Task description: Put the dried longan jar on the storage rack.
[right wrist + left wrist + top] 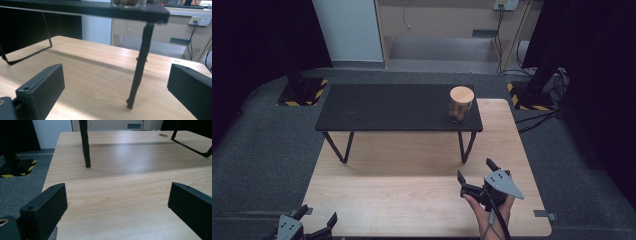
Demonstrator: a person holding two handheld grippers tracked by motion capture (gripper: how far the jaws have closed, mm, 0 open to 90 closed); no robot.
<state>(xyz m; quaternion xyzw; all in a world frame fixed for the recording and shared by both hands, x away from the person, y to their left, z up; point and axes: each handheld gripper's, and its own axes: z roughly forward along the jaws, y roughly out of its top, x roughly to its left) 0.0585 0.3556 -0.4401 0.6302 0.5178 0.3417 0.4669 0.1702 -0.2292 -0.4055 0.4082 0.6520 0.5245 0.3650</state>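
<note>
The left gripper waits at the near left corner of the wooden table, its jaws wide apart and holding nothing. The small black table stands on the far part of the wood. The right gripper is near the near right edge, jaws wide apart too, also empty. The jar sits at the right end of the black table, close to its front edge. It looks like glass with a wooden lid, so likely hard, smooth and easy to break. Best to hold its sides, under the lid.
</note>
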